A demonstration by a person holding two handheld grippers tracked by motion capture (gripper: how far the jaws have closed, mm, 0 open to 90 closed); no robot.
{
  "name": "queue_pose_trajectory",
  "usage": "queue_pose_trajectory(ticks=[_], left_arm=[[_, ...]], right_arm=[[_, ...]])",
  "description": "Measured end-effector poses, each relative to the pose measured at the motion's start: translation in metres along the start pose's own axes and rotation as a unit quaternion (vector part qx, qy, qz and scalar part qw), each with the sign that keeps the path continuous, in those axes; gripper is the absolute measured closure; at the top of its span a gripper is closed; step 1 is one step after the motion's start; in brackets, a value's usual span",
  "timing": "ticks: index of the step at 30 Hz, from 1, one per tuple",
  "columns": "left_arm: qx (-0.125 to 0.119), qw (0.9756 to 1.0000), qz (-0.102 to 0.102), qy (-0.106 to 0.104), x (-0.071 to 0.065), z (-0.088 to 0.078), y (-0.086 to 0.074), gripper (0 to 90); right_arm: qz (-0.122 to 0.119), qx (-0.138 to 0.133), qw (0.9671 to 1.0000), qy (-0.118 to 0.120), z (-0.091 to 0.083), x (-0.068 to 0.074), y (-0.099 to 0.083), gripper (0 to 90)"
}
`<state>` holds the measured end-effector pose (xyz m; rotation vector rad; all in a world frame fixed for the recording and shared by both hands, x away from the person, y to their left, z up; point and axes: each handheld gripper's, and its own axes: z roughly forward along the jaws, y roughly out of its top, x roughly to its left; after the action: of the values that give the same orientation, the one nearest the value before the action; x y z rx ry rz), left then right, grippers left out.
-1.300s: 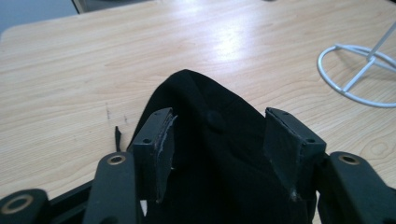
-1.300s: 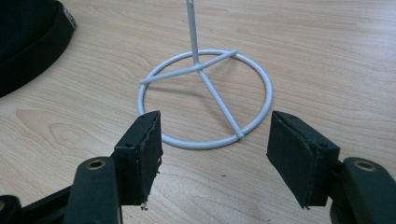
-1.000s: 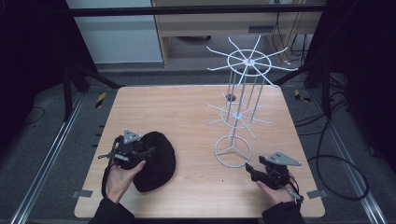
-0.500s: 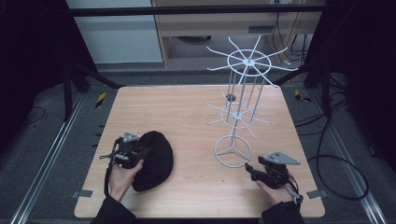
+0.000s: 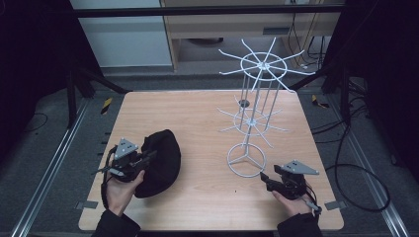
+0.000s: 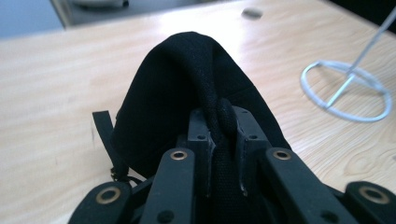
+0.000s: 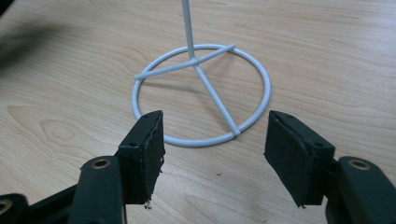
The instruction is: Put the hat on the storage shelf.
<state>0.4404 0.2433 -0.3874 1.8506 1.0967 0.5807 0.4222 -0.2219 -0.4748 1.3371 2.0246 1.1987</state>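
A black cap (image 5: 163, 158) lies on the wooden table (image 5: 197, 118) at the front left. My left gripper (image 5: 150, 155) is shut on a fold of the cap's fabric; its jaws have just been closing with the cloth between them. In the left gripper view the pads (image 6: 201, 130) pinch a ridge of the cap (image 6: 177, 84), and its strap (image 6: 105, 135) hangs at the left. My right gripper (image 5: 263, 178) rests at the front right, open and holding nothing. Its jaws (image 7: 215, 116) point at the base ring of a white wire stand (image 7: 195, 60).
The white wire stand (image 5: 246, 159) rises right of centre, with spoked tiers of hooks up to a top wheel (image 5: 265, 65). Its base ring (image 6: 304, 83) lies to the right of the cap. A small dark disc (image 5: 243, 103) sits behind it. Dark frame rails flank the table.
The left gripper's jaws closed on the cap's near edge and the hand rose a little, bunching the fabric upward. The right gripper has not moved.
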Motion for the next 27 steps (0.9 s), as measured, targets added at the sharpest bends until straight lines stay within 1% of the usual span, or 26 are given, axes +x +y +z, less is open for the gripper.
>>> queue_pose_trajectory(ticks=[2,3,4,6,9,13,17,20,22,23,25,27], left_arm=[[-0.018,0.9998,0.006,-0.007,-0.004,-0.006,0.004,78.8],[-0.031,0.9994,0.009,-0.009,-0.006,-0.01,0.006,78.8],[-0.038,0.9992,0.011,-0.01,-0.007,-0.013,0.007,78.8],[-0.057,0.9981,0.015,-0.016,-0.011,-0.02,0.011,78.7],[-0.083,0.996,0.021,-0.026,-0.017,-0.03,0.015,78.8],[-0.112,0.9925,0.036,-0.034,-0.027,-0.041,0.021,78.7],[-0.142,0.9875,0.044,-0.051,-0.035,-0.052,0.028,78.8],[-0.166,0.9827,0.052,-0.064,-0.04,-0.06,0.033,78.8],[-0.183,0.9785,0.055,-0.077,-0.043,-0.066,0.038,78.8],[-0.188,0.9768,0.059,-0.084,-0.045,-0.068,0.04,78.8],[-0.192,0.9747,0.064,-0.094,-0.047,-0.071,0.044,78.7],[-0.201,0.9715,0.067,-0.106,-0.048,-0.074,0.048,78.7]], right_arm=[[-0.002,-0.001,1.0,-0.002,0.0,0.0,0.0,37.6],[-0.001,-0.002,1.0,-0.003,0.0,0.0,0.0,37.6],[-0.002,-0.003,1.0,-0.003,-0.001,0.0,0.0,37.5],[-0.003,-0.004,1.0,-0.004,-0.001,0.0,0.0,37.5],[-0.005,-0.006,1.0,-0.005,-0.001,-0.001,0.0,37.3],[-0.007,-0.006,0.9999,-0.008,-0.001,-0.001,0.0,36.9],[-0.009,-0.008,0.9999,-0.009,-0.001,-0.001,0.0,37.0],[-0.009,-0.009,0.9999,-0.01,0.0,0.0,0.0,37.2],[-0.01,-0.009,0.9999,-0.01,0.0,0.0,0.0,37.2],[-0.011,-0.009,0.9998,-0.012,0.0,0.0,0.0,37.2],[-0.011,-0.01,0.9998,-0.013,0.0,0.0,0.0,37.3],[-0.011,-0.011,0.9998,-0.015,0.0,0.0,-0.001,37.4]])
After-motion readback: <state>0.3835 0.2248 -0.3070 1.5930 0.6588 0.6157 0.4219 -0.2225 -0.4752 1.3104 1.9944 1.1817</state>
